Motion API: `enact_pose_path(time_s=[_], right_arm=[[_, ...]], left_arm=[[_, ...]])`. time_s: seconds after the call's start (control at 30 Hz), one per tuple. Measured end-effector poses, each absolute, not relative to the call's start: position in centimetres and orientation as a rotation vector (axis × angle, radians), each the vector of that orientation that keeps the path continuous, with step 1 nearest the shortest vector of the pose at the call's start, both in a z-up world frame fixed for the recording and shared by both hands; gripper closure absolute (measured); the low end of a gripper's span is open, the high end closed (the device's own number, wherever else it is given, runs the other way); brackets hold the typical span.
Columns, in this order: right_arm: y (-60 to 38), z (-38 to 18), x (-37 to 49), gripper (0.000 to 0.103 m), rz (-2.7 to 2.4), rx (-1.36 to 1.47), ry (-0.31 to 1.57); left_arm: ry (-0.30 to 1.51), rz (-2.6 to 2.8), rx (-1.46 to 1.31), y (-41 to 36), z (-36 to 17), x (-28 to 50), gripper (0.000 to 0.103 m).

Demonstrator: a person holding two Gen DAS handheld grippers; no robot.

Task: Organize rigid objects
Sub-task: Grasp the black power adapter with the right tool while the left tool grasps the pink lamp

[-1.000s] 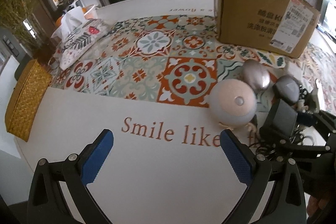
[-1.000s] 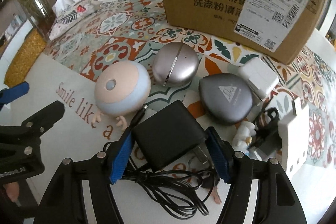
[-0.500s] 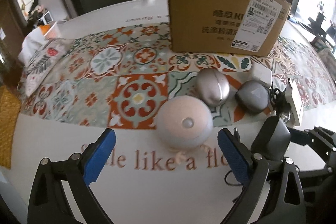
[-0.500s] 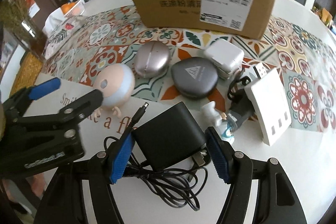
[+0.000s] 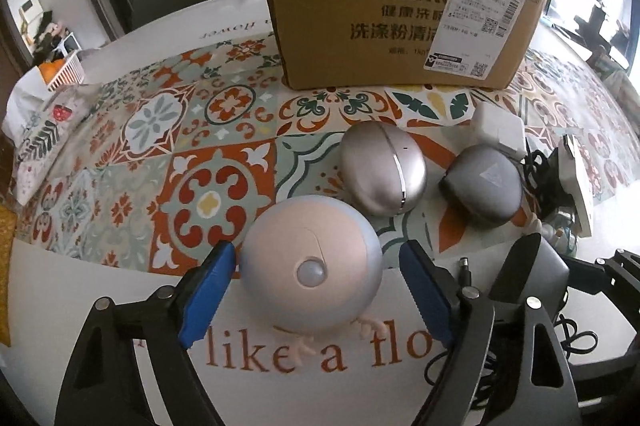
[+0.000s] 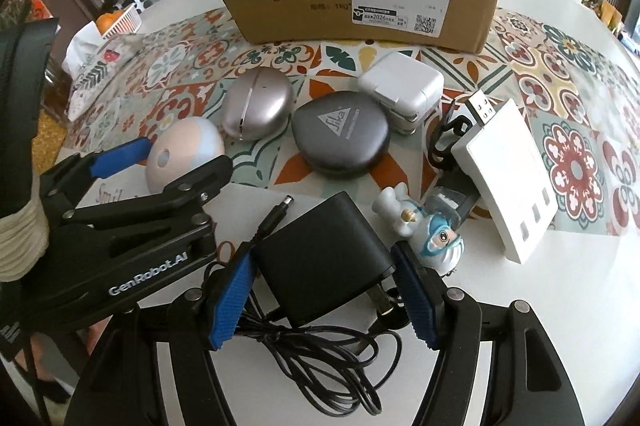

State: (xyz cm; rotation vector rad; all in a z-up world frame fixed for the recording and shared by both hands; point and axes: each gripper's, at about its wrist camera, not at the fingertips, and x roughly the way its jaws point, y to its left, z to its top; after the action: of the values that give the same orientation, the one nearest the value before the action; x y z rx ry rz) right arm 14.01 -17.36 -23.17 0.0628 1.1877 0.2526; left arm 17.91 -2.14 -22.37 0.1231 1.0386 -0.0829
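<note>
Now left gripper (image 5: 314, 290) jaws released round pink toy (image 5: 312, 266); right gripper (image 6: 324, 302) grasping black adapter (image 6: 324, 258).

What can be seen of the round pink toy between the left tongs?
The round pink toy is a smooth, matte, plastic-looking ball, pale pink with a light blue band and a small round translucent button facing the camera. Tiny pink limbs stick out beneath it. It sits on the white table at the patterned mat's edge, between the open left tongs, whose blue pads flank it without clearly pressing.
</note>
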Motion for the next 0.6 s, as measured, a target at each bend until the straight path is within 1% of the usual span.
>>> enact_pose_path(time_s=[0.07, 0.13, 0.2, 0.43, 0.6], right_arm=[[-17.3, -23.2, 14.0, 0.034, 0.250, 0.057, 1.185], [-17.2, -23.2, 14.0, 0.034, 0.247, 0.048, 1.178], [-17.1, -23.3, 13.9, 0.034, 0.243, 0.033, 1.172], [-16.9, -23.4, 13.8, 0.034, 0.222, 0.022, 1.152], [-17.6, -23.1, 13.5, 0.035, 0.208, 0.088, 1.152]], left_arm=[[1.033, -0.077, 0.125, -2.2, -22.5, 18.0, 0.021], [1.029, -0.069, 0.125, -2.1, -22.6, 18.1, 0.027], [1.031, -0.065, 0.131, -2.1, -22.7, 18.1, 0.028], [1.031, -0.068, 0.121, -1.7, -22.7, 17.8, 0.029], [1.017, -0.053, 0.139, -1.2, -21.7, 16.4, 0.029]])
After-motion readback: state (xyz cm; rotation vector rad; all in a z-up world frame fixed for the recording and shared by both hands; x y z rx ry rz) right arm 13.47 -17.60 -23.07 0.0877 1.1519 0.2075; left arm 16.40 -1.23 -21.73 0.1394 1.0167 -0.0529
